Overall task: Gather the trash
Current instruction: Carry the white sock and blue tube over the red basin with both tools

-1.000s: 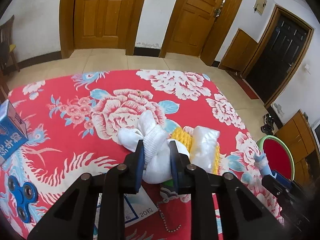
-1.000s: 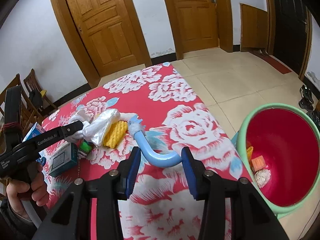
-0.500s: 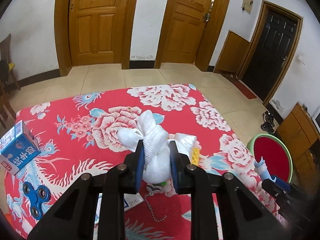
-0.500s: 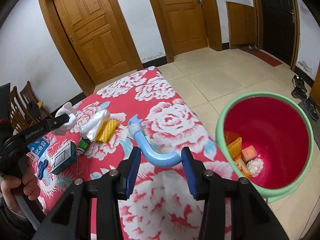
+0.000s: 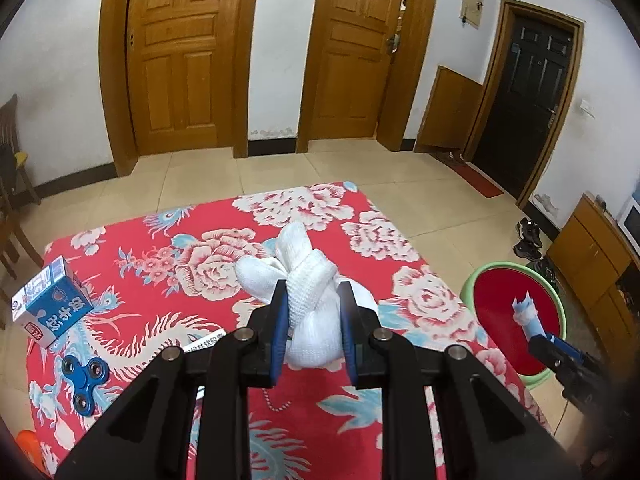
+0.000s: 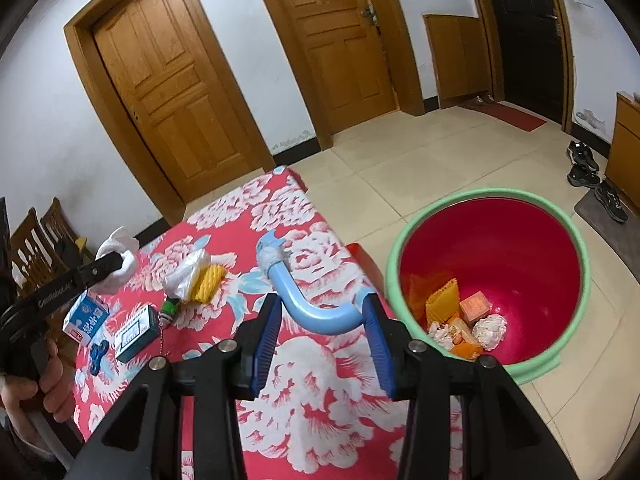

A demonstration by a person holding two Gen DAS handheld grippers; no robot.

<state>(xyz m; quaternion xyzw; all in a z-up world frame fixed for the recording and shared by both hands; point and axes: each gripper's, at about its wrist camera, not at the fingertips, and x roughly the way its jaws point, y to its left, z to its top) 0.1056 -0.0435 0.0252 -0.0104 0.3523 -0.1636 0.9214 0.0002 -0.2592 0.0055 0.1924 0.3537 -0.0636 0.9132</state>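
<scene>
White knotted cloth (image 5: 310,304) fills the left wrist view, clamped between the blue pads of the left gripper (image 5: 313,334) and held up above the red floral tablecloth (image 5: 168,276); on the cloth-covered table lie a blue-and-white carton (image 5: 50,306), a blue fidget spinner (image 5: 85,378) near it, and a bead chain (image 5: 276,405) just below the bundle; at the right edge the red bin with a green rim (image 5: 516,320) stands on the tiled floor. In the right wrist view the right gripper (image 6: 322,330) grips a curved light-blue tube (image 6: 316,304) across its bend, the tube's taped end pointing away over the table; the bin (image 6: 492,276) sits just beside the table's edge and holds orange and white scraps (image 6: 464,320); a crumpled plastic bag on a yellow corrugated piece (image 6: 200,280), a teal box (image 6: 136,332) and a small green bottle (image 6: 170,309) lie on the table; a person's hand (image 6: 38,384) holds the left gripper's handle at far left.
</scene>
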